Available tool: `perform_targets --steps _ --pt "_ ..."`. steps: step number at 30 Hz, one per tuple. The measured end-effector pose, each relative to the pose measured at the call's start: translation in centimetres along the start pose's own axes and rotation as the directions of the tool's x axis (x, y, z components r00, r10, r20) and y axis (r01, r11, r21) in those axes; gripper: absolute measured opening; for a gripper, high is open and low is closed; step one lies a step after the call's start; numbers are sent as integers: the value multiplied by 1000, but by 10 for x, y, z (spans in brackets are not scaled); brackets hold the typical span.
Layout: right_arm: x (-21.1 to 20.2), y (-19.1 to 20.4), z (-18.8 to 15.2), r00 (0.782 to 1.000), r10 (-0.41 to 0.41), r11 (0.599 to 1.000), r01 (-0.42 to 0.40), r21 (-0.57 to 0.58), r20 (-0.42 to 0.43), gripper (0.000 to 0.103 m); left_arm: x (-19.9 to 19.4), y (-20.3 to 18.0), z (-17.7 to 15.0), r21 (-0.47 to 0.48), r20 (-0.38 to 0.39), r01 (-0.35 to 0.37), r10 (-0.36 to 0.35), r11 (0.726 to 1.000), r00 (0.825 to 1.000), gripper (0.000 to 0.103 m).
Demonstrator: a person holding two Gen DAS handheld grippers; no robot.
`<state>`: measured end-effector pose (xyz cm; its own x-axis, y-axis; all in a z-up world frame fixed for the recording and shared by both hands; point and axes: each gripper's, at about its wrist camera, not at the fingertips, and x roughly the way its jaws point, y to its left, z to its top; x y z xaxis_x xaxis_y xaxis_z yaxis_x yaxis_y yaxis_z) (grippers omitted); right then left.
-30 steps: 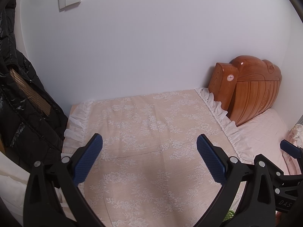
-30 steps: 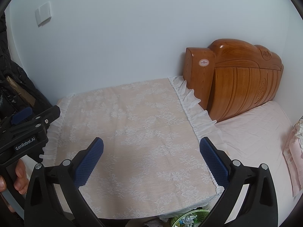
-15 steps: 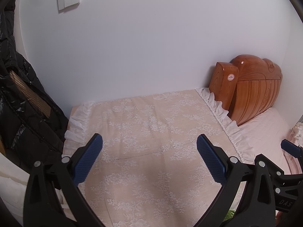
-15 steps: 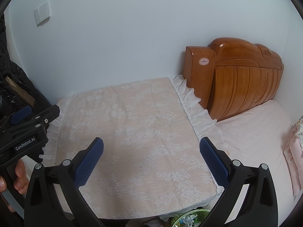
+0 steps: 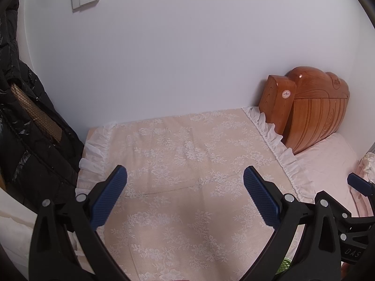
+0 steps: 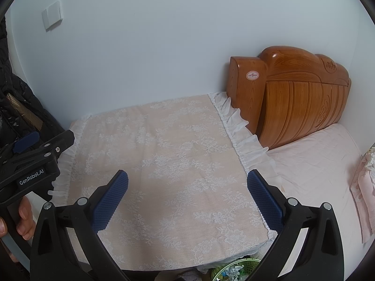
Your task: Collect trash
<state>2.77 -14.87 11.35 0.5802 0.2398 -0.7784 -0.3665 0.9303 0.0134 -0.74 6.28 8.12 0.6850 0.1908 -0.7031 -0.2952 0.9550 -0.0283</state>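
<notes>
Both grippers hang above a table covered with a peach lace cloth (image 6: pixel 178 168) that has a white ruffle (image 6: pixel 243 135) along its side edges. The left gripper (image 5: pixel 185 194) has its blue fingers (image 5: pixel 109 199) spread wide with nothing between them, and the right gripper (image 6: pixel 187 199) likewise stands wide and empty. In the right wrist view the left gripper's black body shows at the left edge, held by a hand (image 6: pixel 23 217).

The cloth's top is bare. Below the table's near right corner, a green basket (image 6: pixel 243 265) shows at the bottom of the right wrist view, with crumpled trash (image 6: pixel 230 272) inside it; the right gripper's frame hides part of its rim. In the left wrist view only a green sliver of it peeks out by the right finger's arm.

Against the table's right edge stands a wooden headboard (image 6: pixel 297 93), with a bed (image 6: pixel 316 164) in a pale pink sheet beside it. A black padded coat (image 5: pixel 28 140) hangs at the table's left edge. A white switch (image 6: pixel 52 18) sits on the wall behind.
</notes>
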Motion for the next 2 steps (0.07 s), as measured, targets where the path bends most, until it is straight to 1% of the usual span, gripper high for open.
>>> perform_targets --steps 2 --pt "0 0 0 1000 -1 1000 1 0 0 101 0 -1 0 5 1 1 -1 1000 1000 95"
